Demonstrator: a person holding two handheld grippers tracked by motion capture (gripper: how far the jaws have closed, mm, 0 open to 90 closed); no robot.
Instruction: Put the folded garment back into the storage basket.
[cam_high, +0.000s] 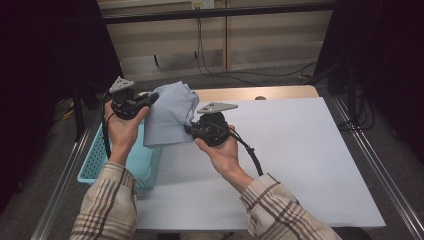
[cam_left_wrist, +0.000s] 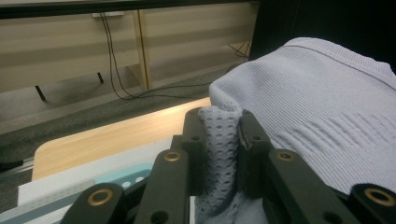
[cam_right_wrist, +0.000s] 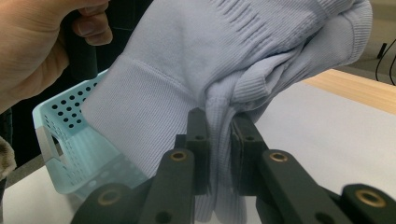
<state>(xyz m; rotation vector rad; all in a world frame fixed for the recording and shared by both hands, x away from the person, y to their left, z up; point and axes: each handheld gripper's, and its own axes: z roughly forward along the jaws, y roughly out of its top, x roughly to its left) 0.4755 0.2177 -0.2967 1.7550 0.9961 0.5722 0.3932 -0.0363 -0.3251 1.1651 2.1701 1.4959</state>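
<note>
A pale blue knitted garment (cam_high: 169, 116) hangs in the air between both hands, above the left part of the table. My left gripper (cam_high: 150, 100) is shut on its upper left edge; in the left gripper view the knit (cam_left_wrist: 219, 140) is pinched between the black jaws. My right gripper (cam_high: 190, 128) is shut on the garment's right side; in the right gripper view the folded fabric (cam_right_wrist: 219, 140) is clamped between the jaws and drapes up and over them.
A light blue perforated basket (cam_high: 95, 167) stands at the table's left edge, below the garment. The white table top (cam_high: 300, 150) stretches to the right. A wooden strip (cam_high: 280, 92) runs along the far edge, with cables on the floor behind.
</note>
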